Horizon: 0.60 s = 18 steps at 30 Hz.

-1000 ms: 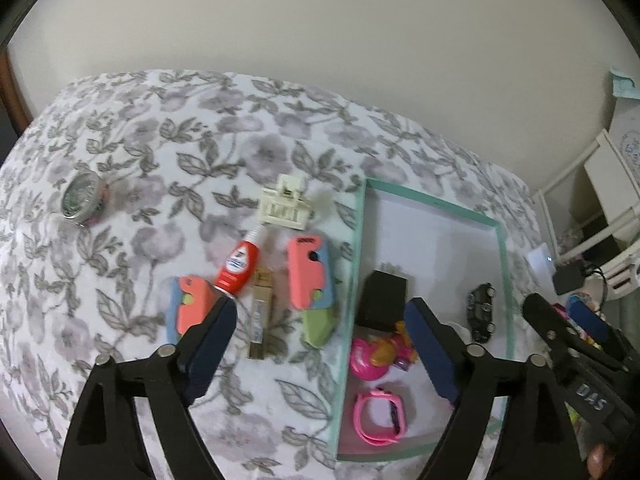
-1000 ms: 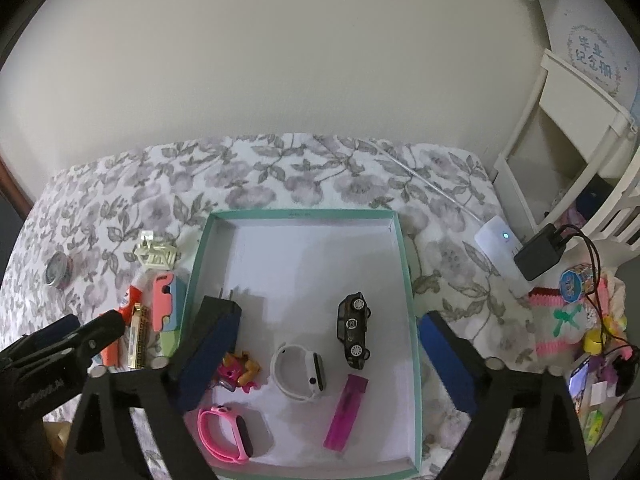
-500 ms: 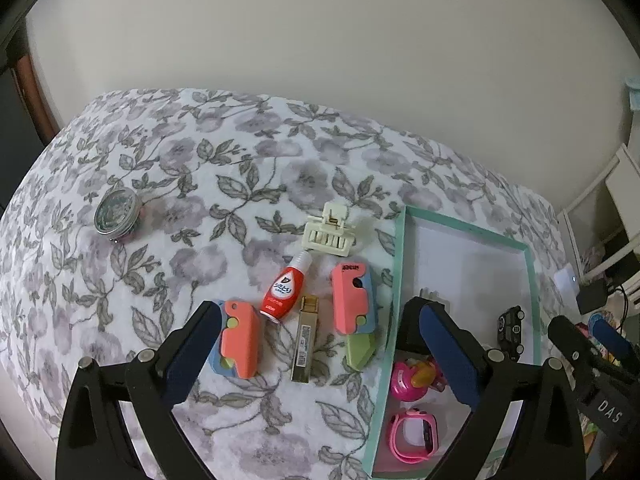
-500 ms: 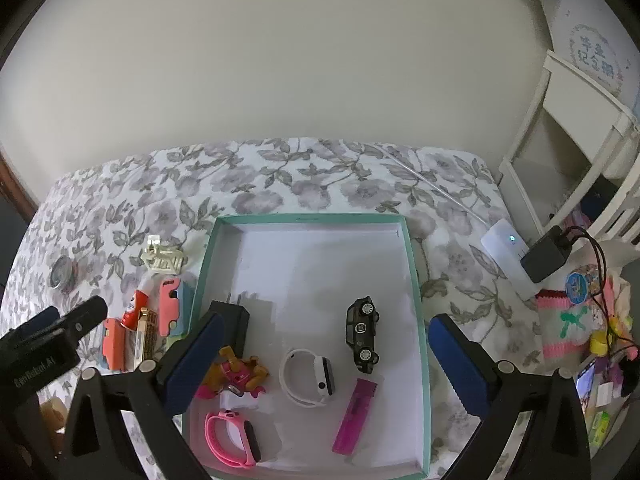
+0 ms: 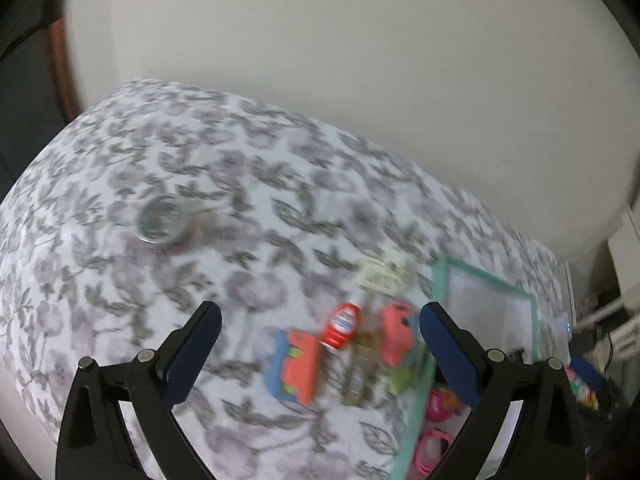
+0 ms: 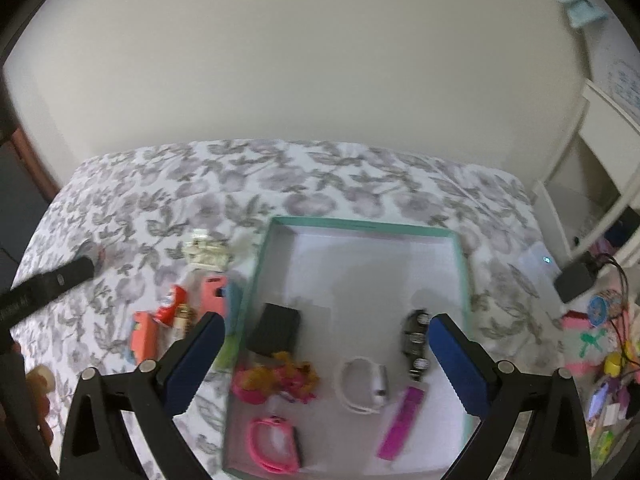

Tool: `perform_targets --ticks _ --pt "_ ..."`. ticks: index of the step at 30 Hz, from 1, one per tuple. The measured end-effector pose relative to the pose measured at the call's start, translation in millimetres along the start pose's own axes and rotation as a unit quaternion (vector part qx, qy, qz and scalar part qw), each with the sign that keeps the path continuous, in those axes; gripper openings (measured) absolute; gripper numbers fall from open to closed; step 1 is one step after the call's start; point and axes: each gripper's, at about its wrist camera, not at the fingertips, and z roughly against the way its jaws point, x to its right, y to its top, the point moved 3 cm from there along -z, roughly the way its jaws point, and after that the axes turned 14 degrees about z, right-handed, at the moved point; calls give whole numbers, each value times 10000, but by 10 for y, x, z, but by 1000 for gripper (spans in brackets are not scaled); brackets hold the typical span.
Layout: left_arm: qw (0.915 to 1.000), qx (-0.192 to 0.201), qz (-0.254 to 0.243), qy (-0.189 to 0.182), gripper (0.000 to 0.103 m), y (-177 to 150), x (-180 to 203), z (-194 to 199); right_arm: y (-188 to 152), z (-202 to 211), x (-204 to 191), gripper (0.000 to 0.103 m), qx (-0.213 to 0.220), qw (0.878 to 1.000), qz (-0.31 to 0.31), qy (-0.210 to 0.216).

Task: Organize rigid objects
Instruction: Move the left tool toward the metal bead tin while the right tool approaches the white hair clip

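Observation:
On the flowered bedspread a teal-rimmed box [image 6: 460, 256] holds a black block [image 6: 276, 328], a pink-and-yellow toy [image 6: 276, 380], a white watch [image 6: 364, 384], a pink watch [image 6: 276, 448], a black toy car [image 6: 414, 340] and a magenta bar [image 6: 402, 420]. My right gripper [image 6: 324, 360] hovers open over the box, holding nothing. Left of the box lie a cream hair clip [image 5: 382, 274], a red-and-white tube [image 5: 340, 326], a gold bar [image 5: 360, 368] and two coral-and-blue blocks [image 5: 296, 364] [image 5: 396, 338]. My left gripper [image 5: 320, 356] hangs open above these, empty. A round metal tin [image 5: 160, 224] lies far left.
A white shelf unit [image 6: 592, 184], a black charger with cable [image 6: 576, 280] and a heap of colourful small items [image 6: 600, 360] crowd the right of the bed. A plain wall runs behind. The other gripper's black finger [image 6: 52, 284] shows at the left of the right wrist view.
My left gripper has swung left, away from the box and over the loose items on the spread. The right gripper has shifted a little over the box. Both views are blurred now.

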Motion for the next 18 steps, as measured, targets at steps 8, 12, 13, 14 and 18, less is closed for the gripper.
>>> perform_targets --ticks 8,12,13,14,18 --pt "9964 336 685 378 99 379 -756 109 69 -98 -581 103 4 9986 492 214" --pt "9948 331 837 468 99 472 -1014 150 111 -147 -828 103 85 9975 603 362" --pt "9948 340 821 495 99 506 -1072 163 117 -158 -871 103 99 9972 609 416" --pt "9948 365 782 539 99 544 -1112 167 124 -170 -912 103 109 9969 614 473" --pt "9936 482 559 852 99 653 -1316 54 176 -238 -1084 103 192 9951 713 653"
